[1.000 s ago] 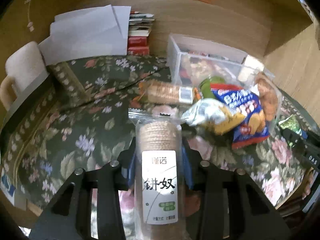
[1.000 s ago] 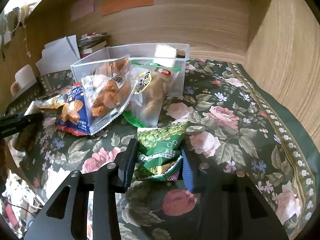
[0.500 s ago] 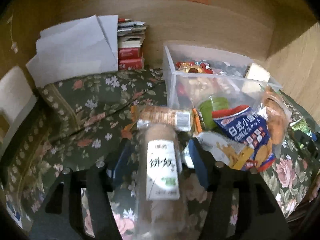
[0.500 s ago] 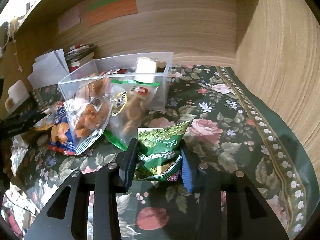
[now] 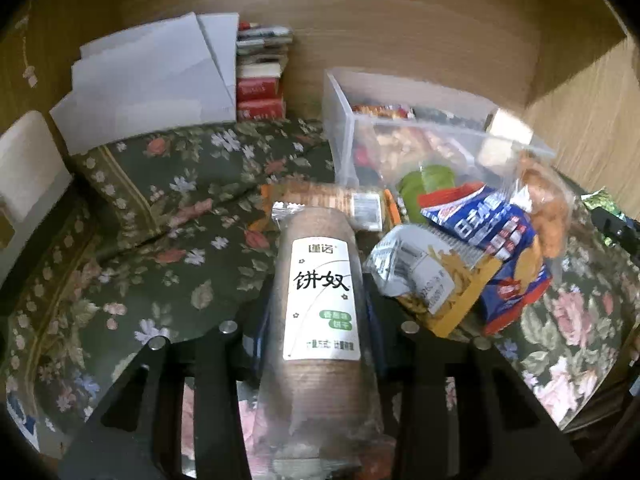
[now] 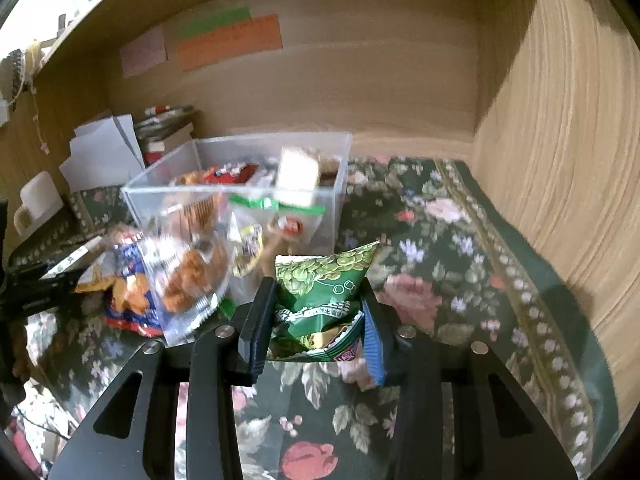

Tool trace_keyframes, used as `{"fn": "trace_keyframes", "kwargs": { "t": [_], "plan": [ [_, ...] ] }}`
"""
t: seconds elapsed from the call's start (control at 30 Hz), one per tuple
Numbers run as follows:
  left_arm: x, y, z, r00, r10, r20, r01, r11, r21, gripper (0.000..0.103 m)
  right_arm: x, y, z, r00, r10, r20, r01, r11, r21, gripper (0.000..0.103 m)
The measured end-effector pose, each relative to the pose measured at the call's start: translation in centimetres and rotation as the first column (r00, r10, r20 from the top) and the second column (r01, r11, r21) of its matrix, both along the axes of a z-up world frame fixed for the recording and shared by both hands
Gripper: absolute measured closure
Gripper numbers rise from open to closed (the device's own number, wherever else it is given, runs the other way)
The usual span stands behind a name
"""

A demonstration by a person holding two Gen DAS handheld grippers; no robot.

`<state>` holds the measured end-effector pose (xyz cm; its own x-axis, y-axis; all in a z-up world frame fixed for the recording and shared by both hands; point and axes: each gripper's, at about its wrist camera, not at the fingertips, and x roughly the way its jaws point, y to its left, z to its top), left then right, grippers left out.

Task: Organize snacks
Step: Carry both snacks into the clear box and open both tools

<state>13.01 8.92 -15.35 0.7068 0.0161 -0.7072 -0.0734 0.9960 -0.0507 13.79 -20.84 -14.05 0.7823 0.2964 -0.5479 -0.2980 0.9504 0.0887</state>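
- A dark green floral cloth (image 5: 172,240) covers the surface, and pale wood panelling (image 6: 360,80) walls it in at the back and on the right.
- Left wrist view, from 9 o'clock: a cream mug (image 5: 28,168) at the edge, white folded papers (image 5: 152,88) leaning on the back wall, then a stack of books (image 5: 260,80) at 12 o'clock.
- At 1 o'clock sits a clear plastic bin (image 5: 340,136) already holding packets; loose snacks are heaped against its front, among them a blue biscuit bag (image 5: 492,240).
- The left gripper (image 5: 318,312) is closing its jaws on a cracker sleeve (image 5: 320,300) with a white label; the sleeve lies lengthwise between the fingers, which press its sides.
- Only this view shows a second cracker sleeve (image 5: 320,200) lying crosswise just beyond the held one.
- Right wrist view: coloured paper notes (image 6: 228,40) stuck to the back wall at 11 o'clock are fully seen, and the bin's (image 6: 240,148) open top.
- The right gripper (image 6: 316,316) is pinched tight on a green snack packet (image 6: 320,292), centre frame, above the cloth and just right of the heap.
- At 9 o'clock the other gripper's dark body is partly visible.
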Motion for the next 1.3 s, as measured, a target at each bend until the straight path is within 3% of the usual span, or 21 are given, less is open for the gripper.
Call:
{"fn": "trace_keyframes", "kwargs": {
  "t": [0.3, 0.47, 0.67, 0.97, 1.3],
  "plan": [
    [-0.2, -0.6, 6.1, 0.990, -0.029, 0.137, 0.028, 1.000, 0.009, 0.064, 1.4, 1.6, 4.2, 0.992, 0.025, 0.121, -0.024, 1.000, -0.011, 0.067],
    [1.9, -1.6, 8.6, 0.979, -0.065, 0.191, 0.066, 0.998, -0.002, 0.064, 2.7, 2.9, 6.3, 0.983, 0.055, 0.176, -0.054, 0.998, -0.014, 0.067],
    [5.1, -3.3, 10.7, 0.967, -0.115, 0.228, 0.116, 0.993, 0.007, 0.064, 5.1, 4.6, 7.3, 0.979, 0.097, 0.180, -0.095, 0.995, -0.017, 0.067],
    [10.9, -4.9, 9.6, 0.973, -0.170, 0.154, 0.178, 0.983, -0.042, 0.063, 10.7, 6.8, 6.5, 0.987, 0.133, 0.090, -0.129, 0.991, -0.040, 0.067],
    [16.5, -6.1, 6.8, 0.983, -0.173, 0.068, 0.177, 0.983, -0.056, 0.063, 14.8, 8.7, 3.9, 0.985, 0.167, -0.043, -0.171, 0.980, -0.101, 0.067]
  ]
}}
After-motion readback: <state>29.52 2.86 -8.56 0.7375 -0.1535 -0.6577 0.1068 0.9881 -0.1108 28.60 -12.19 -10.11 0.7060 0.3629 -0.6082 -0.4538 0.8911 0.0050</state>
